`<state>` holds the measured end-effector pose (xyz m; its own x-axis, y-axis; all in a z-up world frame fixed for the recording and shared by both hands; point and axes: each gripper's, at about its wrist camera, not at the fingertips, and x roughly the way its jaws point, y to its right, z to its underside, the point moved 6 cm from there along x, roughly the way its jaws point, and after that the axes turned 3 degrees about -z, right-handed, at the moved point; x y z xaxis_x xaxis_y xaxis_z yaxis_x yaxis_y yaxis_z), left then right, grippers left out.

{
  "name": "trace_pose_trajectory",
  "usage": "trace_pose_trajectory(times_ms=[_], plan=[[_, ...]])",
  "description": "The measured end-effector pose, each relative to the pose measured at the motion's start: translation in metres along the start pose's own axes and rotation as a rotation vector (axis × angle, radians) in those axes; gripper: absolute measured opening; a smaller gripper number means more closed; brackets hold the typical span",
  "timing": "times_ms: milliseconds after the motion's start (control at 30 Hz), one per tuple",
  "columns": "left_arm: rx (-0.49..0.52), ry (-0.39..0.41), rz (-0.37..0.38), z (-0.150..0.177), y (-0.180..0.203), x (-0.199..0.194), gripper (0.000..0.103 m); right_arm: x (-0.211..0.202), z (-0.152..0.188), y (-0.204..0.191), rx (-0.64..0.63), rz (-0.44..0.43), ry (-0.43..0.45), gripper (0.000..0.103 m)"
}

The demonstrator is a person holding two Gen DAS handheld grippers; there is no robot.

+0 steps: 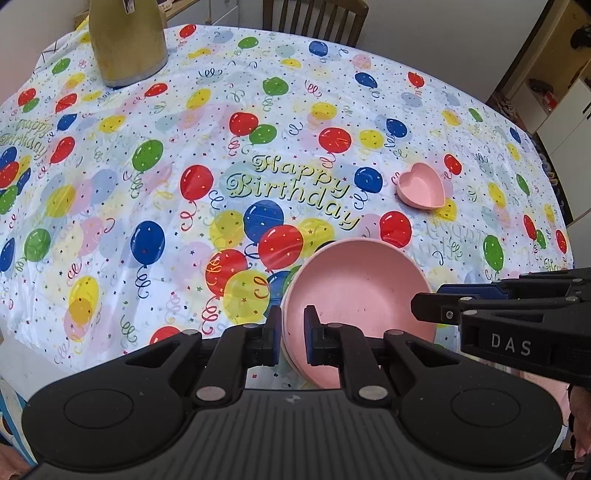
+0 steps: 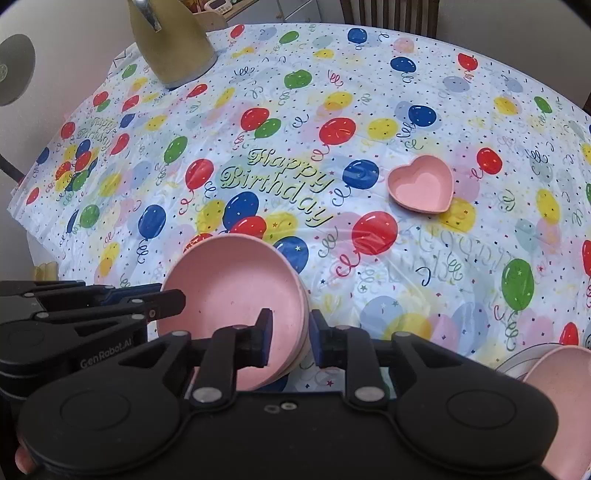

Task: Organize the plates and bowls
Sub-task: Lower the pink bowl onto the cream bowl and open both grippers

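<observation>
The left gripper [image 1: 292, 334] has its jaws clamped on the near left rim of the pink bowls [image 1: 360, 295], a small stack of smooth round bowls nested one in another. The right gripper [image 2: 290, 338] has its jaws a little apart around the right rim of the same stack [image 2: 229, 295]; there is a thin gap by the outer pad, so they do not squeeze it.

In the left view, the right gripper's black arm, with white letters on it, comes in from the right and reaches over the bowl's edge. In the right view, the left gripper comes in from the left the same way.

Farther out past the jaws, to the right, a little pink heart dish [image 2: 421, 188] sits alone on the bench [image 1: 110, 206]. The bench has a shiny plastic cloth with bright balloons, curly ribbons and "Happy Birthday" words. Far away at the back left stands a tall dull-gold jug [image 1: 127, 40].

Only the right view shows another pink bowl [image 2: 561, 387] low at the right edge. Only the left view shows a wooden chair [image 1: 314, 18] behind the bench.
</observation>
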<state>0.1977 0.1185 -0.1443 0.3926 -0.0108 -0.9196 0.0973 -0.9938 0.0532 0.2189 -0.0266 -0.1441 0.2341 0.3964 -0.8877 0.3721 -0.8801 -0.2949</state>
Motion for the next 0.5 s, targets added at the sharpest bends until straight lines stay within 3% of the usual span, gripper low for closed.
trace_pose_trajectory(times_ms=[400, 500], plan=[[0.046, 0.083, 0.038, -0.019, 0.016, -0.026, 0.012, -0.030, -0.013, 0.001, -0.058, -0.019, 0.065, 0.033], [0.063, 0.108, 0.050, -0.026, 0.023, -0.031, 0.012, -0.041, -0.018, 0.006, -0.073, -0.024, 0.099, 0.040]])
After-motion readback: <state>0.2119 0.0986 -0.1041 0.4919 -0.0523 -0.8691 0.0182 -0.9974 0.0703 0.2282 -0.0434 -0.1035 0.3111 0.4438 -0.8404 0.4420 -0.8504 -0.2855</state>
